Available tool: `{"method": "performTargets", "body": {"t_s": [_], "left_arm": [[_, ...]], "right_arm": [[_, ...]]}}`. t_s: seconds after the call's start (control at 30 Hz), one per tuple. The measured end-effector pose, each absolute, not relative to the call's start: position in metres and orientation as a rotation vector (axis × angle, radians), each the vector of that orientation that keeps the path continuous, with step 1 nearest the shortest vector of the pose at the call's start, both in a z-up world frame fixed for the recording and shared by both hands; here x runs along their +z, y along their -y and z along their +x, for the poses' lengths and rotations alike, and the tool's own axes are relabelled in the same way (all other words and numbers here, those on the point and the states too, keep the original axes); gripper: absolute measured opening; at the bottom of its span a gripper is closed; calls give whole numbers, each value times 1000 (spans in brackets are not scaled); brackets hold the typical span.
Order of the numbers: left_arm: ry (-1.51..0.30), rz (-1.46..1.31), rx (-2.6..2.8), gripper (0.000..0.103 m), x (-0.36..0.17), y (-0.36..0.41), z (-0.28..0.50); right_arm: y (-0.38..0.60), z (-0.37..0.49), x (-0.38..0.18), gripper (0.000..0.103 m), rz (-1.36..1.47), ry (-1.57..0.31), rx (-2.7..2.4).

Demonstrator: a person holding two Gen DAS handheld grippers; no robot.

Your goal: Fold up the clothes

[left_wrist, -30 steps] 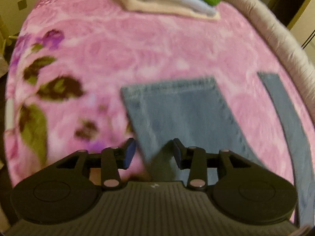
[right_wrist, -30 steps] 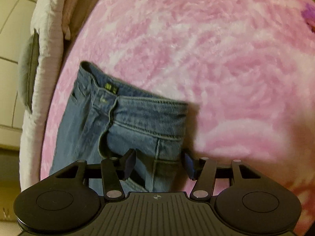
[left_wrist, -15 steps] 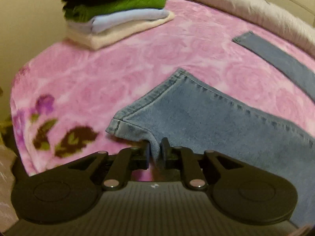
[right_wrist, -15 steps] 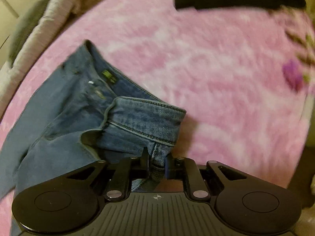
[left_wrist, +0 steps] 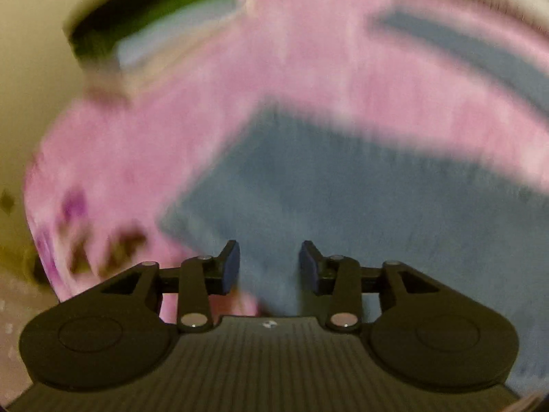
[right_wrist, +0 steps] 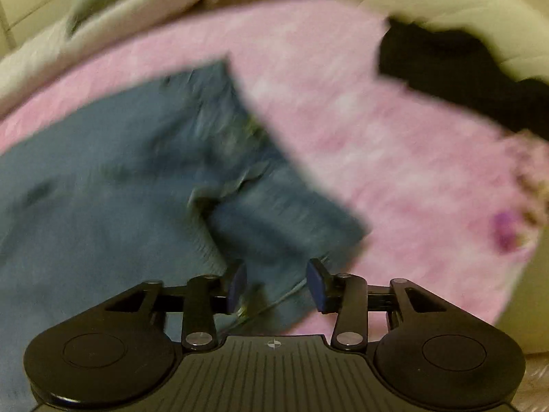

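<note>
Both your hand-held grippers, left (left_wrist: pixel 268 266) and right (right_wrist: pixel 276 286), have let go since half a second ago and now stand apart over the jeans (right_wrist: pixel 113 185) lying on the pink bed blanket (right_wrist: pixel 394 158), any label blurred unreadable.

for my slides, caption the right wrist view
Open right gripper above the jeans on a pink blanket.

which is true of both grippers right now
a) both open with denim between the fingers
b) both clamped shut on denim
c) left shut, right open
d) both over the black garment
a: the left gripper and the right gripper each show a wide gap between their fingers, with the jeans lying in that gap.
</note>
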State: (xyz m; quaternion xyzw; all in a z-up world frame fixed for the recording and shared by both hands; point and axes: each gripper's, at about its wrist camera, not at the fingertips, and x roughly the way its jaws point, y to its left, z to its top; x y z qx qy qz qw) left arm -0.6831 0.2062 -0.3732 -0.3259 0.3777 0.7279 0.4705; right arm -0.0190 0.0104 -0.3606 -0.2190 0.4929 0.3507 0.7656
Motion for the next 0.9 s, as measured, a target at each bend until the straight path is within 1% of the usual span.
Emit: {"method": "performTargets", "body": {"t_s": [0.07,0.13,0.17,0.27,0.4,0.53,0.7,0.9], "left_arm": [[-935,-831,1798,36,-370,-204,-687],[-986,-870,1810,36,-357,-199,-690],[-983,-887,1818,35,-347,-196,-691],[-902,-933,1767,35,-304,-180,-693],[-854,-909,1653,35,-243,-166,-678],[-826,-900,1490,36,-196,-156,-648],[-832,-850,1339,38,-168,-140,-603],[-868,-784,1265,39,-162,-118,-574]], "right_arm": [[-6,-20,-355,43,-457,-1092,739],[3,-21,-340,43,-426,-1135,715],[7,-22,-331,43,-410,-1157,704],[23,-38,-290,43,-379,-1153,755],[28,-68,-245,44,-339,-1180,830],[29,-97,-207,48,-306,-1219,906],[32,-141,-176,51,-377,-1180,972],[45,-175,-163,55,-422,-1153,982]]}}
